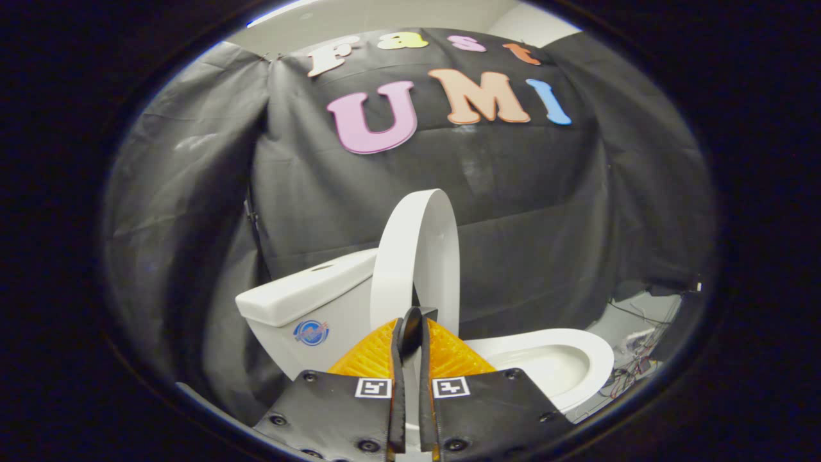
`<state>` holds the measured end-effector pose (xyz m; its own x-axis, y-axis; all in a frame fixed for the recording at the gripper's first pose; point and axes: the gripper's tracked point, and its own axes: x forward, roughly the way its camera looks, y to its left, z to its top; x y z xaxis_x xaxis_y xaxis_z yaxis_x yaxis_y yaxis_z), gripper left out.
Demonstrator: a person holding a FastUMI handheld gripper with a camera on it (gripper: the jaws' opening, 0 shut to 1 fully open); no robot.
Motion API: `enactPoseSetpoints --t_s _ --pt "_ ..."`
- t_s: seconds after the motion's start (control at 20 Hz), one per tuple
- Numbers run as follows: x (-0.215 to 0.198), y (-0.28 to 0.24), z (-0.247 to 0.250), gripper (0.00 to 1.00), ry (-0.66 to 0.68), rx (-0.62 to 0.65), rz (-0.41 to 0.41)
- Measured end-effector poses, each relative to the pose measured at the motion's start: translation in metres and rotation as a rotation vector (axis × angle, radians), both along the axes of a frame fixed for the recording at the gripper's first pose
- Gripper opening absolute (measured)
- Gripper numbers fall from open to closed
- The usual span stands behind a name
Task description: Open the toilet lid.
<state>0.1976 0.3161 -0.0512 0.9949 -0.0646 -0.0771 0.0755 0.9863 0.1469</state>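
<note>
Toilet lid [417,250] raised upright on edge, beside the tank [308,301], above the open bowl [551,366], lower edge pinched between nearly closed fingers of the gripper [411,330], black cloth wall [513,192] behind

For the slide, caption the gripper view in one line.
Tongs shut on the raised toilet lid, held upright between tank and open bowl.
</note>
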Motion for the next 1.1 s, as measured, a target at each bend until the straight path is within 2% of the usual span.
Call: enactPoseSetpoints --t_s 0.45,0.7,0.95,1.1 --pt "0.029 0.064 -0.002 0.09 0.02 -0.107 0.182" --pt "0.031 0.072 -0.007 0.09 0.016 -0.108 0.204" --pt "0.029 0.083 -0.007 0.25 0.0 -0.082 0.225" --pt "0.021 0.074 -0.002 0.47 -0.001 -0.119 0.212"
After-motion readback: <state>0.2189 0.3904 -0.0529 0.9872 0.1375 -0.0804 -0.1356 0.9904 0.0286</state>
